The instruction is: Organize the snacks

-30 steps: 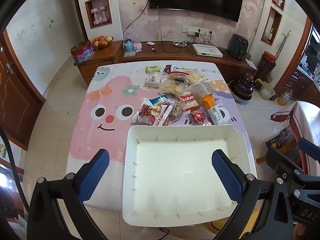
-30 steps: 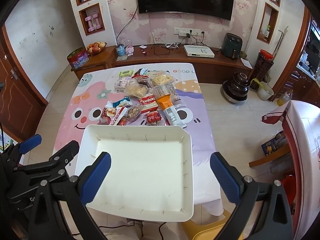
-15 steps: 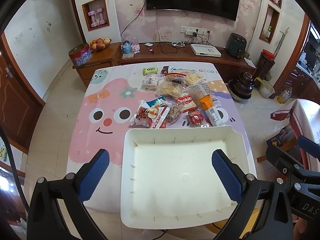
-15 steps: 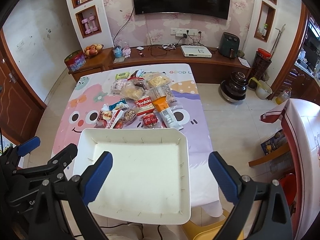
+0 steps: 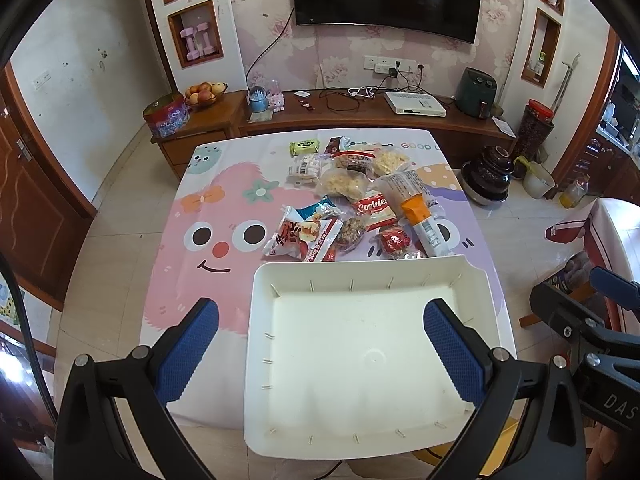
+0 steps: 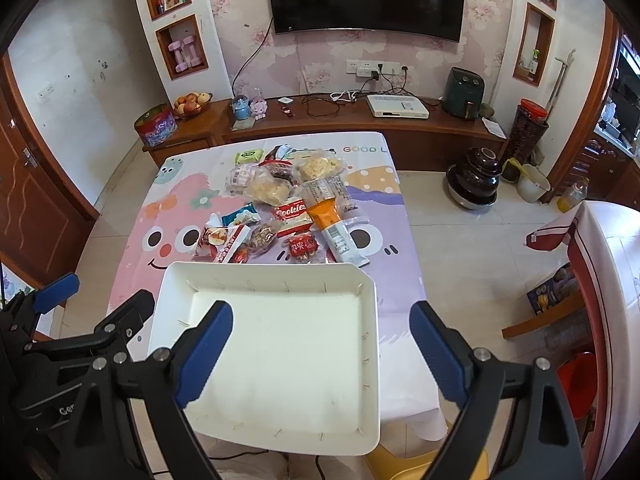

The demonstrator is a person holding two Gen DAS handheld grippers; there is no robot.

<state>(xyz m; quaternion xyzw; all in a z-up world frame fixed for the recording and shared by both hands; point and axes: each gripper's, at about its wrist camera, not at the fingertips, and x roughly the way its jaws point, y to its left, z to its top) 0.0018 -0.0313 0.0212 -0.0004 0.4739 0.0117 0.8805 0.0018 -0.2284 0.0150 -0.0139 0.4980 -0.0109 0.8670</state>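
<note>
A white empty tray [image 5: 476, 280] sits at the near edge of the table; it also shows in the right wrist view [image 6: 372, 320]. Behind it lies a pile of snack packets: a red Cookies pack [image 5: 373, 208], an orange-and-white tube pack [image 5: 420, 216], a red-white packet [image 5: 294, 236], a green packet [image 5: 305, 146]. The pile shows in the right wrist view too, with the Cookies pack [image 6: 292, 213]. My left gripper [image 5: 320, 348] is open and empty above the tray's left side. My right gripper [image 6: 320, 348] is open and empty above the tray's right side.
The table has a pink and purple cartoon cloth [image 5: 224, 208]. A wooden TV cabinet [image 5: 360, 120] stands behind it with a fruit bowl [image 5: 204, 94] and a red tin [image 5: 166, 116]. A dark pot [image 6: 476, 176] sits on the floor at right.
Both grippers have pulled back and tilted up a little; the table, snacks and tray sit lower and farther in view. Nothing on the table moved.
</note>
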